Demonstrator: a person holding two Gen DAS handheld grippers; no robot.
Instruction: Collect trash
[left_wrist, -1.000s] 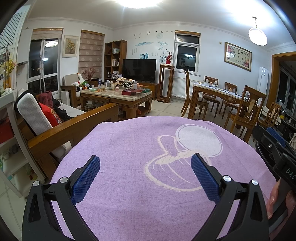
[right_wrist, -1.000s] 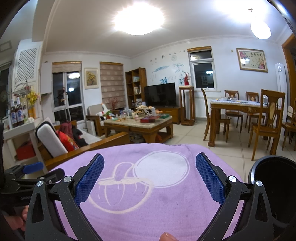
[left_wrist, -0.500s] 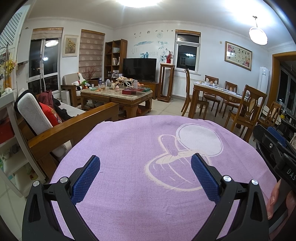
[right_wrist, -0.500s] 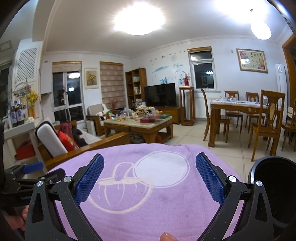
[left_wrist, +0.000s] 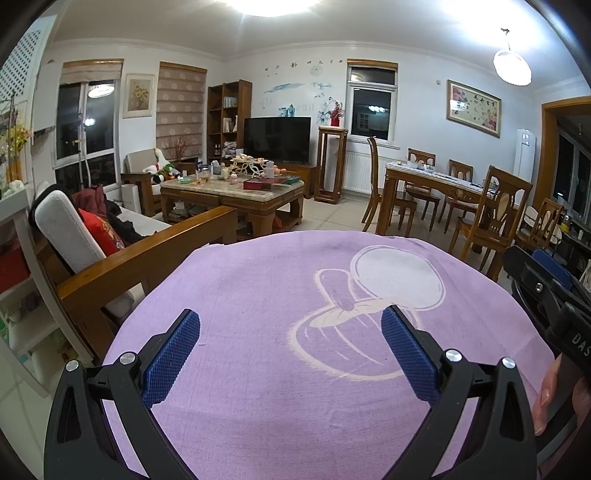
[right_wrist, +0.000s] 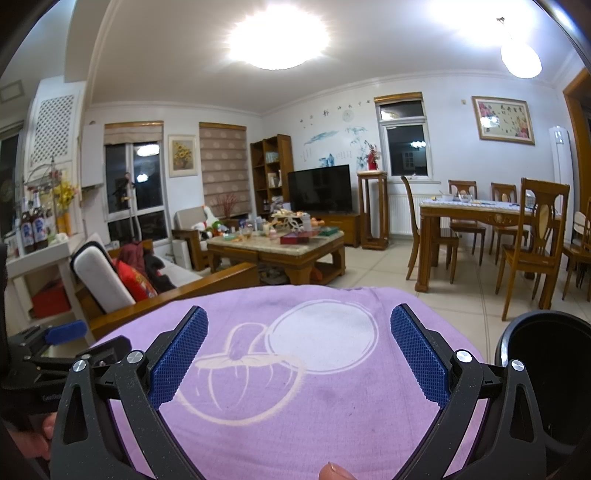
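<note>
My left gripper is open and empty, its blue pads low over a purple cloth with a pale cartoon print. My right gripper is open and empty over the same cloth. A black round bin stands at the right edge of the cloth in the right wrist view. No trash shows on the cloth. Each gripper appears at the edge of the other's view: the right one and the left one.
A wooden sofa with a red cushion stands left of the cloth. A cluttered coffee table is beyond it, with a TV behind. A dining table and chairs stand at the right.
</note>
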